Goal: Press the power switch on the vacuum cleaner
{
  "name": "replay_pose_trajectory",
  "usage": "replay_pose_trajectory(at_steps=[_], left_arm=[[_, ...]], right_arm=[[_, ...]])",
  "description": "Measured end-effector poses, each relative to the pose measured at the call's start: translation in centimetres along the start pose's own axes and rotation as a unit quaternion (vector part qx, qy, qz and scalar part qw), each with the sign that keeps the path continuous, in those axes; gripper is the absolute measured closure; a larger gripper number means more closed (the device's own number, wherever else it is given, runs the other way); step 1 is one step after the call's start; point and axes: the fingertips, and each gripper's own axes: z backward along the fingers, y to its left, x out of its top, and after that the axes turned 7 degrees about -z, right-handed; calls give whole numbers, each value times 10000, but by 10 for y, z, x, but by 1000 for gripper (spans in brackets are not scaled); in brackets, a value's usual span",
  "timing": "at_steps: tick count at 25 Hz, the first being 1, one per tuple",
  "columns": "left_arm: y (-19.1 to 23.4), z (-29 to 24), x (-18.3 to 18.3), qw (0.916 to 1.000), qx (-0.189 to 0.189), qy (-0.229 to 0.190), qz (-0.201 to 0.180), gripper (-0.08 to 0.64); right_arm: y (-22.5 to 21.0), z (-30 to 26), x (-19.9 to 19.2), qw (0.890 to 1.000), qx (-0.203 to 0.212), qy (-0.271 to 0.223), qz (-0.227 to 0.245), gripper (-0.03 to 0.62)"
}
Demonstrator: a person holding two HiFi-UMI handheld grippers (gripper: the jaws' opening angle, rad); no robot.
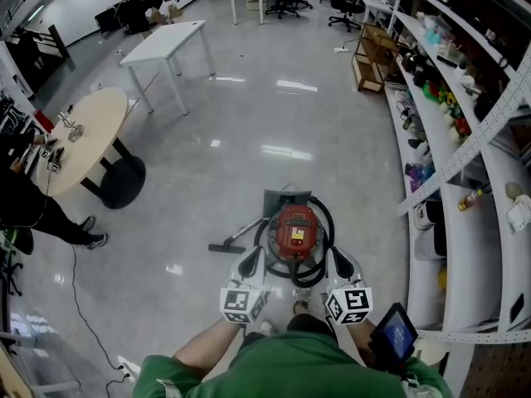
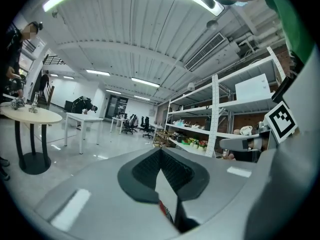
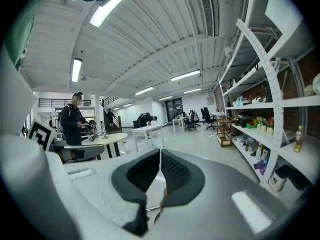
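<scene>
Vacuum cleaner [image 1: 297,232], red-topped with a black hose [image 1: 326,222] looped round it, stands on the floor [image 1: 249,123] in the head view, straight ahead of us at 12 o'clock. Our left tool [image 1: 251,264] hangs at its 7 o'clock and our right tool [image 1: 340,264] at its 5 o'clock, both near the body and seemingly clear of it. We cannot pick out the switch on the red top.

In the left gripper view, the left tool [image 2: 161,151] has its jaws closed tip to tip with nothing between them, and it looks out across the room, not down at the machine.

In the right gripper view, the right tool [image 3: 160,153] is likewise closed and empty, aimed past the shelves [image 3: 250,109].

We judge this to be the approach, with no press begun. Next, one tool must tip down and bring its closed tips squarely onto the switch.
</scene>
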Motion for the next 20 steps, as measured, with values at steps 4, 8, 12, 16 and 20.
replay_pose_trajectory(at_steps=[4, 8, 12, 16, 20], left_arm=[[-5, 35, -4, 9999, -117, 36, 32, 552], [-7, 65, -1, 9997, -216, -86, 27, 552], [-18, 79, 3, 9994, -309, -65, 126, 552], [-29, 90, 8, 9994, -277, -82, 164, 552], [-39, 96, 14, 9994, -214, -204, 169, 552]], right_arm=[[25, 31, -7, 9999, -106, -44, -9, 581], [46, 60, -13, 9996, -255, -83, 0, 583], [51, 82, -15, 9994, -345, -83, 26, 586], [51, 98, -18, 9994, -357, -17, 10, 589], [52, 108, -17, 9996, -281, -38, 20, 589]])
